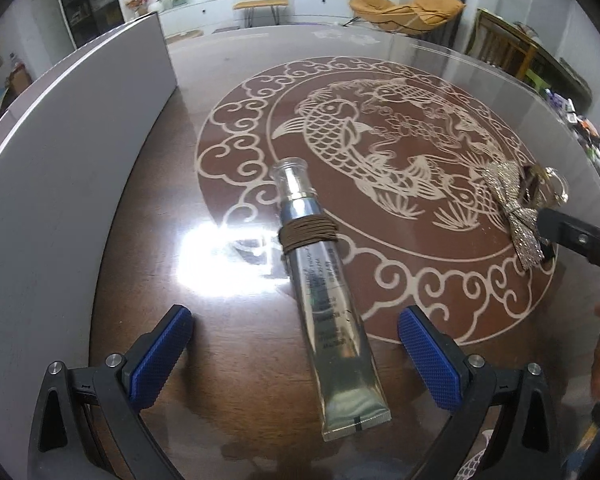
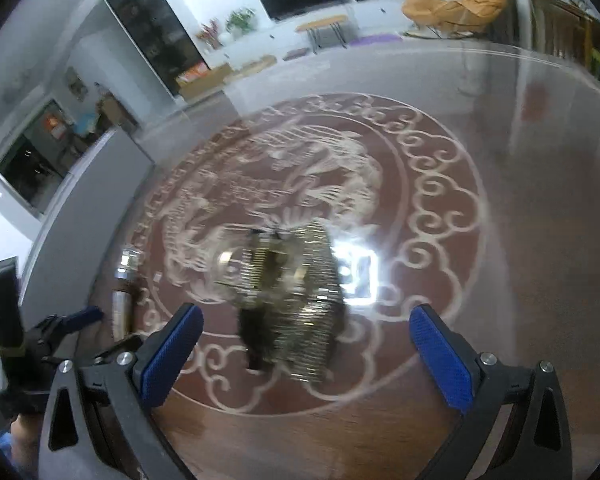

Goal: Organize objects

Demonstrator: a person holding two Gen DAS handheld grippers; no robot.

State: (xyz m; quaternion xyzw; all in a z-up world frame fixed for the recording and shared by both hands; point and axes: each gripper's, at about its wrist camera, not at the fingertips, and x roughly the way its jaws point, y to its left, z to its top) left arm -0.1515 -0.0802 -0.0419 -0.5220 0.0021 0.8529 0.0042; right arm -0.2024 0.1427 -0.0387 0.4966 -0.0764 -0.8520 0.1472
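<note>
Tube (image 1: 328,312) is seen lying flat on the bench (image 1: 228,360) near its near edge, long axis running away from that edge, clear cap pointing toward the middle, crimped end nearest. A brown cord (image 1: 306,234) is wound round its neck. The left gripper (image 1: 296,356) is held spread, one finger either side of the tube without touching, judged as alignment for a pinch across the body. The right gripper (image 2: 306,354) is likewise spread, empty, behind a glittery bow clip (image 2: 288,300); its view is blurred.
</note>
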